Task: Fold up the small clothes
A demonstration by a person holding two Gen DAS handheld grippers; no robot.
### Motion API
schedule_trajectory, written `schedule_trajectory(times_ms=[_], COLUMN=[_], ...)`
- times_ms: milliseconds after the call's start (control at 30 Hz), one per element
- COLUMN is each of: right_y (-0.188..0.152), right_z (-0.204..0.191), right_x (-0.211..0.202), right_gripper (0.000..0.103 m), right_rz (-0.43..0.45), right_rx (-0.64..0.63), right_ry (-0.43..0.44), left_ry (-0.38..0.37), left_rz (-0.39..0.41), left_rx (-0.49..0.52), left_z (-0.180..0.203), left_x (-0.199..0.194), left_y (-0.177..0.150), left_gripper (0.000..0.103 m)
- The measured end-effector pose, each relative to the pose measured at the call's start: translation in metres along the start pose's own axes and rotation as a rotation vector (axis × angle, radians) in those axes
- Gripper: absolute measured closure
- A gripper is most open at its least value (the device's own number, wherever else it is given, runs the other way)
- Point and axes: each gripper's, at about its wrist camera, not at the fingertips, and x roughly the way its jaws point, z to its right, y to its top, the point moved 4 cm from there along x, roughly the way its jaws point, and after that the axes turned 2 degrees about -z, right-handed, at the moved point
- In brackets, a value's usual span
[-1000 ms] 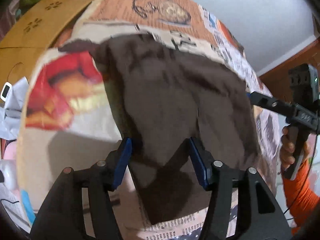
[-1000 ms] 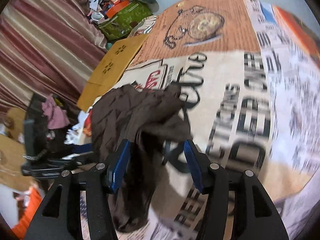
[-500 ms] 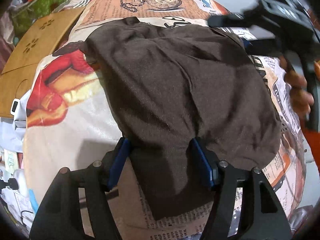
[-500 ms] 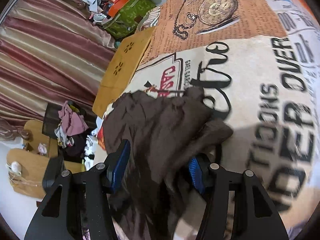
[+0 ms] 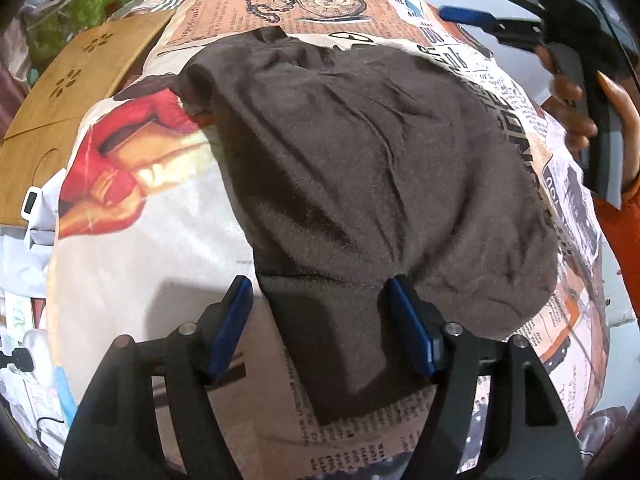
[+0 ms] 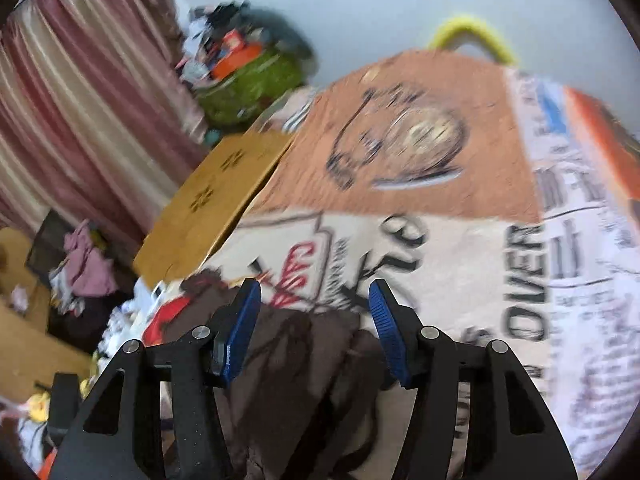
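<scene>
A dark brown garment lies folded over on the printed bedsheet, wrinkled along its top. My left gripper is open, its blue pads either side of the garment's near strip, just above it. My right gripper is open and empty, raised above the garment's far end. It also shows in the left wrist view, held high at the top right by a hand.
A tan cardboard sheet lies at the left edge of the bed. A green bag with clutter and curtains stand beyond it. Clothes pile on a chair at left.
The right gripper has let go of the garment's corner and lifted up and away. The garment now lies flatter, spread over the sheet. The left gripper barely moved.
</scene>
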Motion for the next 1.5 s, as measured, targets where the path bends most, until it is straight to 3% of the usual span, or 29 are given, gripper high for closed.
schedule_trajectory(times_ms=[167,333,433,500,567,800,967,1200,1367,1500], right_y=[-0.031,-0.077,-0.093,-0.101,-0.105,-0.109,-0.112,-0.114,-0.109,-0.108], right_z=[-0.008,-0.024,-0.028,-0.026,-0.023,-0.008,-0.013,-0.013,-0.012,-0.013], right_x=[-0.005,0.009,0.018,0.018,0.017,0.013,0.013,0.012,0.007,-0.003], right_gripper=[0.050,0.050,0.052,0.064,0.069,0.069,0.067,0.066,0.066,0.062], right_rz=[-0.125,-0.232,-0.227,-0.199,-0.205,-0.221,-0.213,-0.211,-0.216,-0.218], right_rx=[-0.026,-0.119,-0.172,-0.239,-0.277,-0.256,-0.271,-0.246,-0.205,-0.120], right_ry=[0.063,0.020,-0.026,-0.078,-0.104,-0.117,-0.135,-0.110,-0.105,-0.031], left_ry=[0.024,0.091,0.123,0.115,0.112,0.257,0.248,0.354,0.229,0.141], left_rz=[0.029,0.084,0.140,0.178,0.189,0.140,0.104,0.127,0.149,0.123], left_rx=[-0.069,-0.124,-0.169,-0.215,-0.223,-0.139,-0.215,-0.239,-0.226,-0.142], left_z=[-0.020,-0.040,-0.049,-0.056,-0.056,-0.049,-0.072,-0.101,-0.084,-0.050], left_x=[-0.012,-0.030,-0.041,-0.046,-0.044,-0.002,0.019,0.009,-0.015,-0.023], left_y=[0.002,0.010,0.023,0.036,0.052,0.099,0.126,0.153,0.138,0.099], left_gripper=[0.033,0.033,0.033,0.033,0.033,0.033,0.033,0.034,0.034,0.033])
